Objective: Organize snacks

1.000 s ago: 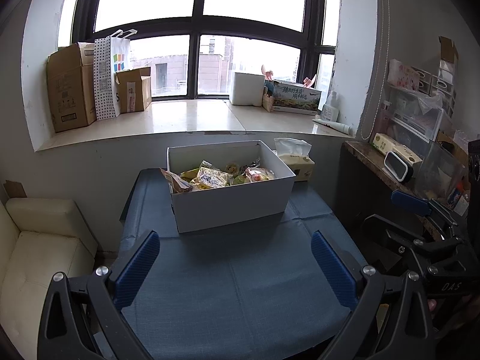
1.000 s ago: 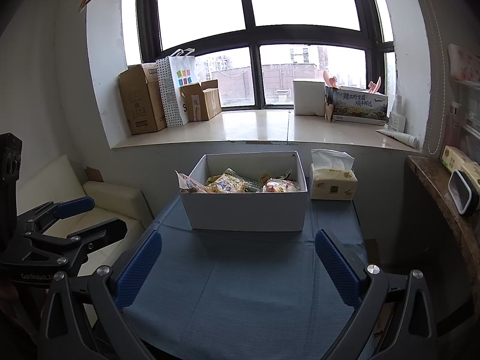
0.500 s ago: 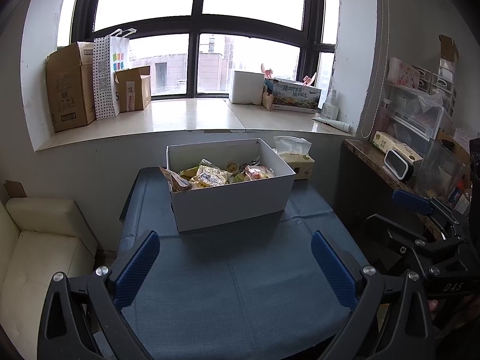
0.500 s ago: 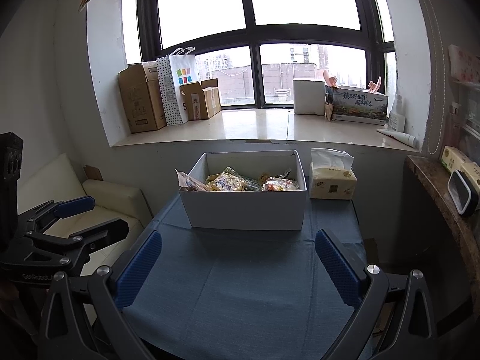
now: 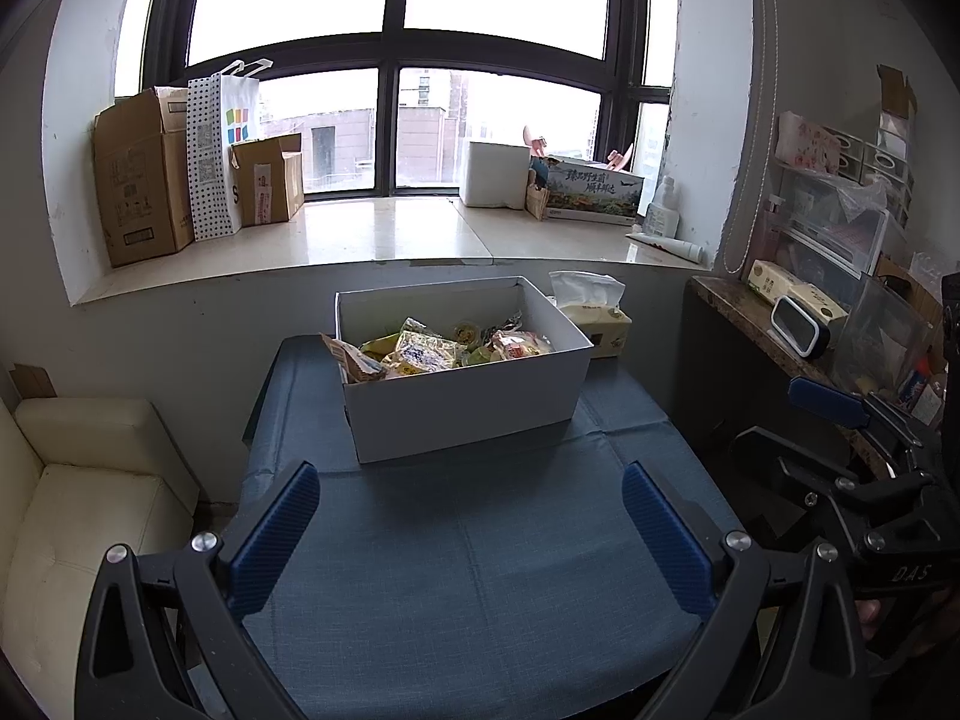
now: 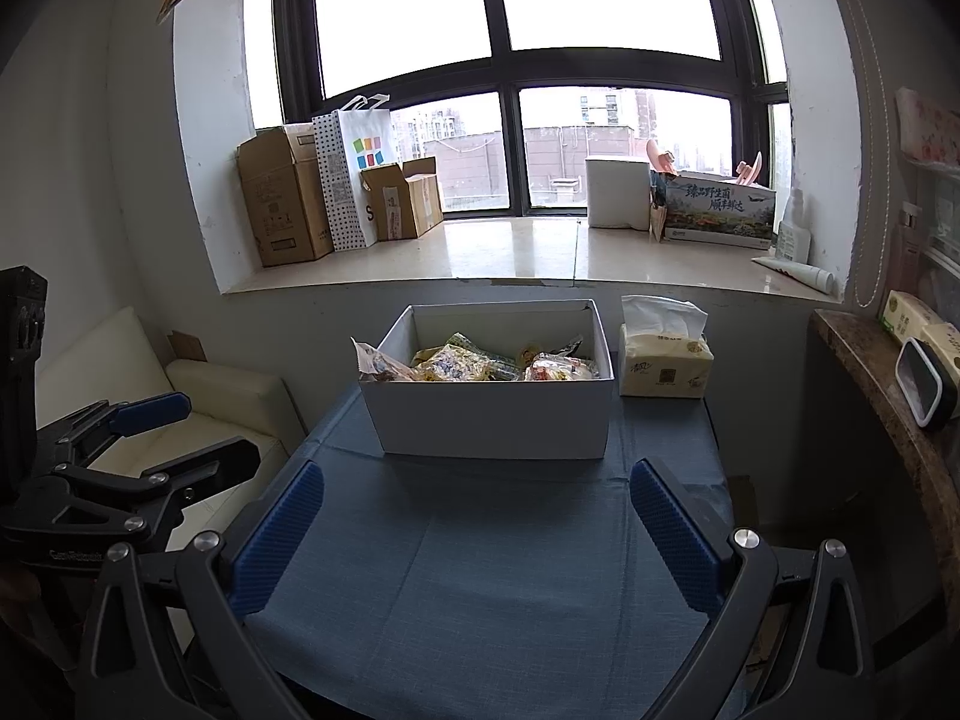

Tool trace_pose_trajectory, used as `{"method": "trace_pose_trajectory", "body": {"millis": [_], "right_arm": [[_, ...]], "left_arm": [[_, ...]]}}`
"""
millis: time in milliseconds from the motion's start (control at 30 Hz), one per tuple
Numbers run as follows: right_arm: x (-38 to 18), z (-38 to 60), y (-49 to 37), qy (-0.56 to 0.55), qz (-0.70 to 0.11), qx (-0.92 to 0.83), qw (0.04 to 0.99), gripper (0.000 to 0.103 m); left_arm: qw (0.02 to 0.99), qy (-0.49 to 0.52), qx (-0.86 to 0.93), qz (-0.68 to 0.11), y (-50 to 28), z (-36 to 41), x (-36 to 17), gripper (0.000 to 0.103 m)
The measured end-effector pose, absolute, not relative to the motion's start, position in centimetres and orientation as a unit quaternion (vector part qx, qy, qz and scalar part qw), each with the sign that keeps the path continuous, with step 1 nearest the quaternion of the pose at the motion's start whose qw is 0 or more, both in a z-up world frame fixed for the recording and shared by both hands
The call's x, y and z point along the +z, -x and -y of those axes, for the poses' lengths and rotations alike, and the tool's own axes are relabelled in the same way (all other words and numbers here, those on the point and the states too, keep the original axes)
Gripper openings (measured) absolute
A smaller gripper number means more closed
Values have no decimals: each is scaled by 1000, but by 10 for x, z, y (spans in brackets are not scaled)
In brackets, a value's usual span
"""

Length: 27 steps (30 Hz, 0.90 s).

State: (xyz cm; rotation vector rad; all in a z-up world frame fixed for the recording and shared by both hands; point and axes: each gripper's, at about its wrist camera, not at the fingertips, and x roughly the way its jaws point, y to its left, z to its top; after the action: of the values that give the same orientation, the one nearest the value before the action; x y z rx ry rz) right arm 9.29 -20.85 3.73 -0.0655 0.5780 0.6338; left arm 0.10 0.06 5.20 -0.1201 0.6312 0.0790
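A white open box (image 5: 468,414) (image 6: 492,420) stands at the far end of the blue-clothed table (image 5: 480,570) (image 6: 480,570). It holds several wrapped snacks (image 5: 432,351) (image 6: 480,360), and one wrapper pokes over its left rim. My left gripper (image 5: 469,474) hovers open over the near table, well short of the box, with nothing between its blue pads. My right gripper (image 6: 477,471) is likewise open and empty. Each gripper shows in the other's view: the right gripper (image 5: 840,438) at the right edge, the left gripper (image 6: 150,438) at the left edge.
A tissue pack (image 5: 594,324) (image 6: 663,360) sits right of the box. A cream sofa (image 5: 78,480) (image 6: 210,384) lies left of the table. A cluttered side counter (image 5: 750,312) (image 6: 870,360) is on the right. Cardboard boxes (image 5: 144,180) and a bag line the windowsill.
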Motion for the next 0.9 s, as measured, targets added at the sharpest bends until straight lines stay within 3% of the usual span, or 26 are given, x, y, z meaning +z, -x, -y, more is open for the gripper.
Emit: {"method": "trace_pose_trajectory", "body": {"millis": [900], "right_arm": [[36,208,-91,33,-282,309,908,103]], "left_arm": [[950,57,31,-304,0,2,53,103]]}}
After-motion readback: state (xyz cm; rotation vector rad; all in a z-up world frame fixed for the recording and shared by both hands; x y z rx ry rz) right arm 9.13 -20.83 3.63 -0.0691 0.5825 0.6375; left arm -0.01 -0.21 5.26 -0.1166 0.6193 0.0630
